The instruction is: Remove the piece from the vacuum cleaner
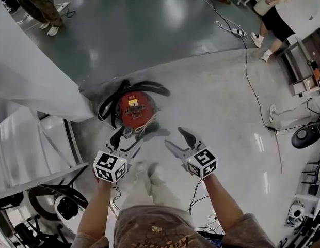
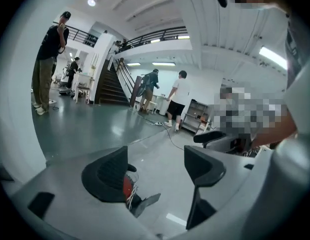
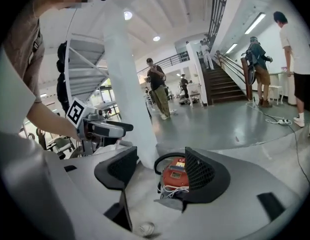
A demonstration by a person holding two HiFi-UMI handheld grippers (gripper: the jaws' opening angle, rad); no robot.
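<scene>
Vacuum cleaner (image 1: 133,109): red canister at the far edge of the pale floor (image 1: 217,112), black hose (image 1: 149,84) looped round it | likely heavy, rigid; hose bendy, so take its end fitting | your left gripper (image 1: 125,141), right gripper (image 1: 179,142): jaws wide apart, empty, near it.

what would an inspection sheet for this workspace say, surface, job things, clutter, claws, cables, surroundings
surface: glossy pale floor, darker grey further off.
job's things: red vacuum cleaner on the floor, black hose looped round it, white cord bundled at its near side.
clutter: gear at the right edge, more at lower left.
grippers: left claw and right claw both open, empty, short of the vacuum.
cables: black cable trailing across the floor, power strip beyond.
surroundings: white stair structure at left; people standing far off.
</scene>
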